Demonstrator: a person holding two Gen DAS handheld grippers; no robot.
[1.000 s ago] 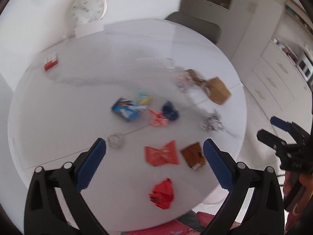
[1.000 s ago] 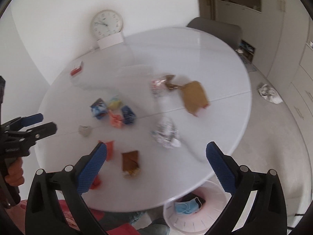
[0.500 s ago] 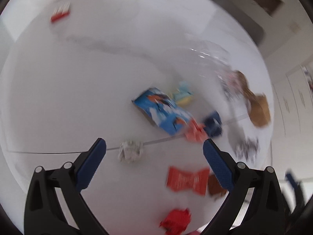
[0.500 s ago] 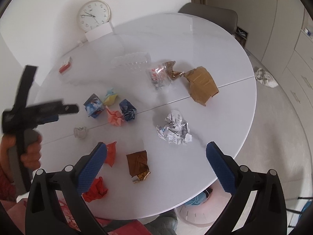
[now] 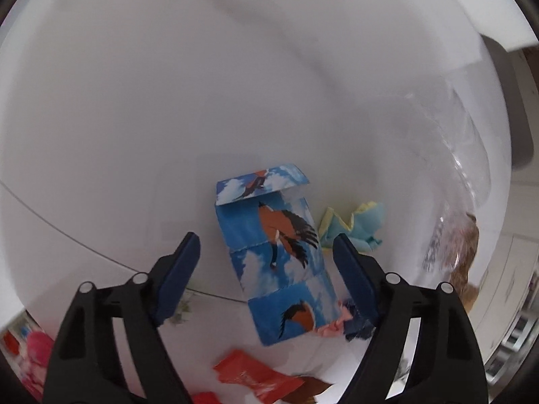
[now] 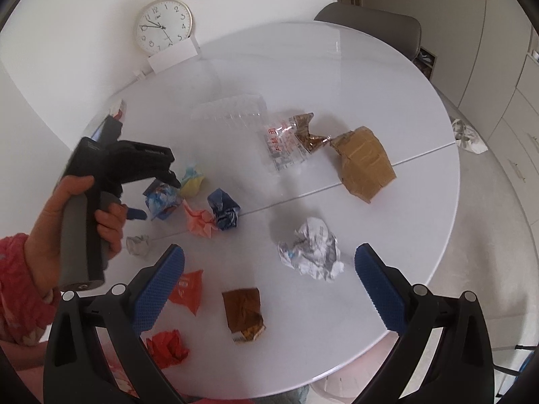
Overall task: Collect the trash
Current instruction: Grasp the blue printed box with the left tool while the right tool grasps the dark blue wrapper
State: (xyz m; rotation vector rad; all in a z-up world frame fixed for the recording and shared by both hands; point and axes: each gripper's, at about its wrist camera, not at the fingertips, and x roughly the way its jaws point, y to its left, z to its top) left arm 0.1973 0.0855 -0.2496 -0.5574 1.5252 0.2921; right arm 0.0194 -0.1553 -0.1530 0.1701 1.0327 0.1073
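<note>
At the left of the right wrist view, the left hand-held gripper (image 6: 153, 198) is lowered over the blue picture-printed wrapper (image 5: 276, 256). In its own view the jaws stand wide, the wrapper lying between them at lower centre, ungrasped. This looks like the reach step; next, descend and close. Further right, the right hand-held gripper (image 6: 269, 279) hovers wide open and empty above the surface (image 6: 337, 67), crumpled white paper (image 6: 311, 247) just beyond.

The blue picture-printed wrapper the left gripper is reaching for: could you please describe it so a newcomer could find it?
On the round white table, look left of its seam at the cluster of small scraps. The blue wrapper lies beside a yellow paper wad; only it shows clouds and a brown horse.
</note>
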